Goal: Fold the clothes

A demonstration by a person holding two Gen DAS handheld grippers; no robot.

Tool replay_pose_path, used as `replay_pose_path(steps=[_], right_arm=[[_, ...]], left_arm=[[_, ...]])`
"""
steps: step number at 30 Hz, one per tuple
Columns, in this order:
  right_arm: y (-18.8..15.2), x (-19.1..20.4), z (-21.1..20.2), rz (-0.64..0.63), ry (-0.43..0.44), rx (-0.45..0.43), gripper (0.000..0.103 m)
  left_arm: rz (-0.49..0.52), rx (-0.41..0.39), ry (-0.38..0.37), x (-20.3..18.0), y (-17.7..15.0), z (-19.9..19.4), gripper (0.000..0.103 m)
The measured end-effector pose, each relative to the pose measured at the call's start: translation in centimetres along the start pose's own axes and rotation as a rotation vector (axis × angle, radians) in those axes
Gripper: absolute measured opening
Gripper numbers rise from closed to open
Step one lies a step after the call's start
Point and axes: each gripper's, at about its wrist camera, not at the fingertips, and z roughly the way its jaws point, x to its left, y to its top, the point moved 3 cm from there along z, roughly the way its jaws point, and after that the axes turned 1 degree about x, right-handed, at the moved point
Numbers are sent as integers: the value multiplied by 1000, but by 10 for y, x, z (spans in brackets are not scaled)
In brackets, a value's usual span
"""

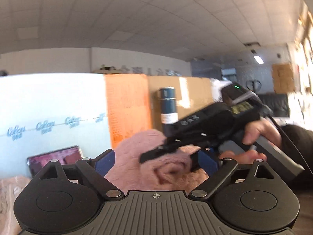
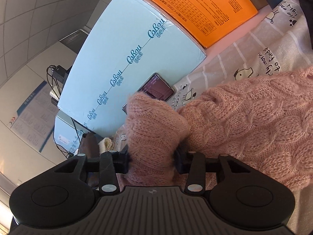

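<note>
A fuzzy pink knit sweater lies on a printed grey-and-white cloth. My right gripper is shut on a thick bunched fold of the sweater and holds it raised. In the left wrist view the sweater fills the space between my left gripper's blue-padded fingers, which stand wide apart around a rolled part. My left gripper is open. The right gripper's black body, held by a hand, crosses in front of it over the sweater.
A light blue box and an orange box stand behind the cloth. A phone leans against the blue box. A dark blue bottle stands by cardboard boxes. Cables hang at the left.
</note>
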Motion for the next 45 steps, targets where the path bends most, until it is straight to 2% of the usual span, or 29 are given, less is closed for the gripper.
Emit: replay_pose_path(steps=[3,6,9,15,18,21,25,28,32,35,36,39,45], right_arm=[[2,2,-7,-10,18,-30,25],[6,8,-22,-39,42,-86,22],[11,12,-43,-75,44,-157,22],[15,-1,-85,-113,-47,-313,21],[15,-9,-94,-126,-97,-339,21],[10,-15,-94,-140,-137,-329,21],[5,-23,-91,-175,-247,-324,21],[3,-29,-93,-183,-298,-327,22],[1,-34,-90,-196,-362,-319,26],[0,-35,-95,-202,-398,-342,42],[0,-35,-97,-201,-403,-352,45],[2,-39,-106,-172,-396,-384,63],[3,-44,-113,-152,-442,-408,66]], left_arm=[[-210,13,51,31,-6,6,96],[-310,19,72,46,-9,6,98],[-307,9,70,44,-9,8,100],[-275,39,63,37,-5,17,100],[-273,63,64,35,0,32,101],[-279,102,72,32,0,57,101],[-321,175,101,33,-6,84,101],[-351,207,80,32,-13,94,102],[-342,251,95,34,-17,105,102],[-362,279,89,36,-20,109,102],[-366,280,82,36,-20,109,102],[-365,270,62,32,-18,109,102],[-353,243,-36,8,-8,120,101]])
